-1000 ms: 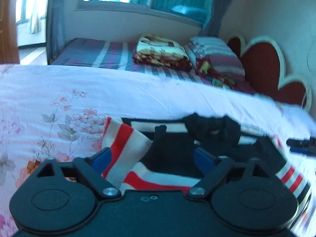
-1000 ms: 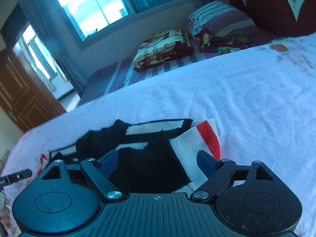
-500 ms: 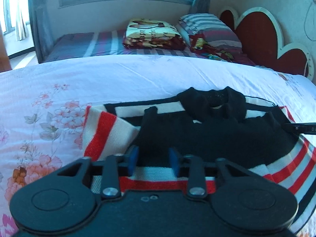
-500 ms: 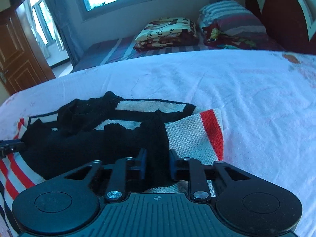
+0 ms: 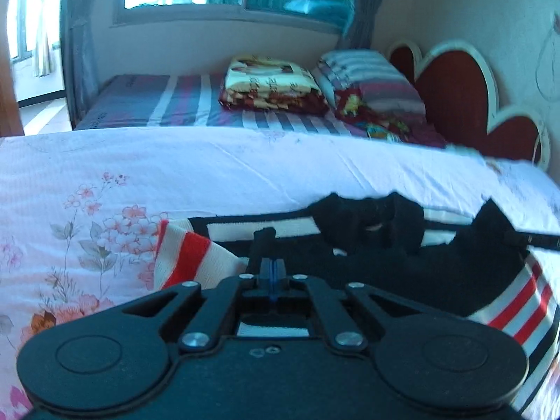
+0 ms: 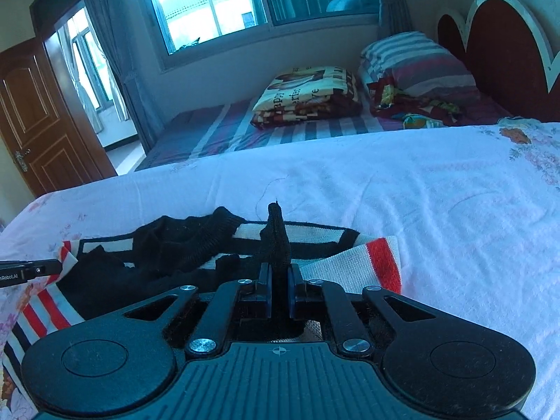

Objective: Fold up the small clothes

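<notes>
A small black sweater [image 5: 367, 262] with white and red striped sleeves lies on the floral bed sheet [image 5: 105, 182], sleeves folded inward. My left gripper [image 5: 269, 274] is shut on a pinch of the sweater's black lower edge, beside the striped left sleeve [image 5: 189, 262]. My right gripper [image 6: 278, 288] is shut on a raised pinch of black fabric [image 6: 278, 238] at the sweater's [image 6: 168, 262] other side, next to the striped right sleeve [image 6: 353, 262]. Each gripper's tip shows at the edge of the other's view.
The white sheet [image 6: 420, 192] stretches beyond the sweater. Behind it is a second bed with a folded patterned blanket [image 5: 269, 84], striped pillows [image 5: 367, 73] and a red heart-shaped headboard [image 5: 462, 91]. A wooden door [image 6: 35, 119] stands at the left.
Both grippers went from wide open to shut on the sweater's black lower edge. The pinched fabric now stands up between the fingers, slightly lifted.
</notes>
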The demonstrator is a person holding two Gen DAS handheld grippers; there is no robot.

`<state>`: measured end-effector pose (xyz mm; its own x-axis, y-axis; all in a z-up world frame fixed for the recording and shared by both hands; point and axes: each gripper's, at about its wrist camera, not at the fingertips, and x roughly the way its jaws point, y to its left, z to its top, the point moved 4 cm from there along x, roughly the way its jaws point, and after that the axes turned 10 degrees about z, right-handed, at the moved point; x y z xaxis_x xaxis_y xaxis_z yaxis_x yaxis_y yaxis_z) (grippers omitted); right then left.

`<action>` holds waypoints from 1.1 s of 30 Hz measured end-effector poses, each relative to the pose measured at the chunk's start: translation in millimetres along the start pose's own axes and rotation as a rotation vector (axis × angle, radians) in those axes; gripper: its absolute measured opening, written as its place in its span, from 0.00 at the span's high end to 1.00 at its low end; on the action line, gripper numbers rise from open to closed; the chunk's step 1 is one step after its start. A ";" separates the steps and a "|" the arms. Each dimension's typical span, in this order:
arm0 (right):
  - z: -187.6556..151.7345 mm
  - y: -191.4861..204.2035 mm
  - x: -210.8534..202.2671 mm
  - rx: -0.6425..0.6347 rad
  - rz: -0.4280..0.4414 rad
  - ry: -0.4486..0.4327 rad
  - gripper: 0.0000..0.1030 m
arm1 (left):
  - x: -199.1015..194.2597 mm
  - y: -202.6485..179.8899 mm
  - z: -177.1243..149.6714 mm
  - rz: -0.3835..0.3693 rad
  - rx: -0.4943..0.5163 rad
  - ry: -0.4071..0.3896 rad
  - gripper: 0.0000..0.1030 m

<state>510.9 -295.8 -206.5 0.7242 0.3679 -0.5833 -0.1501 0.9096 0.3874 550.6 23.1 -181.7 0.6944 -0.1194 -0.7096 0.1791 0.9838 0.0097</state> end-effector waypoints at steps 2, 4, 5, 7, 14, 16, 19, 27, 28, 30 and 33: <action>-2.2 1.6 0.6 -0.013 -0.006 0.006 0.92 | 2.2 0.9 -1.5 0.012 0.021 0.010 0.68; -6.8 0.1 2.5 -0.012 -0.007 0.020 0.92 | 1.7 2.8 -3.8 0.049 0.025 -0.007 0.26; -8.5 -0.7 3.2 -0.008 -0.008 0.023 0.92 | 0.9 3.2 -4.6 0.059 0.027 -0.023 0.15; -11.8 -3.3 4.4 0.003 -0.009 0.027 0.92 | 4.1 2.3 -6.3 0.037 0.049 -0.013 0.33; -13.3 -5.9 6.6 0.017 0.001 0.036 0.92 | 25.1 1.0 -14.9 0.020 0.058 0.067 0.80; -14.3 -7.3 4.9 0.020 0.007 0.035 0.92 | 18.6 0.1 -12.5 0.035 0.053 0.034 0.65; -14.8 -10.0 5.4 0.027 0.010 0.041 0.92 | 11.9 0.4 -7.9 0.125 0.070 -0.032 0.19; -16.6 -12.0 8.3 0.039 0.013 0.046 0.92 | 28.8 0.6 -15.7 0.027 0.069 0.059 0.68; -17.2 -11.9 8.7 0.038 0.014 0.047 0.92 | 30.7 2.1 -15.7 0.026 0.061 0.066 0.65; -18.2 -13.3 9.6 0.042 0.014 0.052 0.92 | 33.3 5.2 -14.3 0.026 0.044 0.082 0.64; -20.6 -16.5 13.3 0.066 0.022 0.065 0.92 | 34.2 1.4 -14.5 0.021 0.065 0.093 0.66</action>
<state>509.1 -302.0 -235.4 0.6757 0.4015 -0.6183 -0.1197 0.8873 0.4454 564.5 22.4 -216.1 0.6314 -0.0828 -0.7711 0.2117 0.9749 0.0686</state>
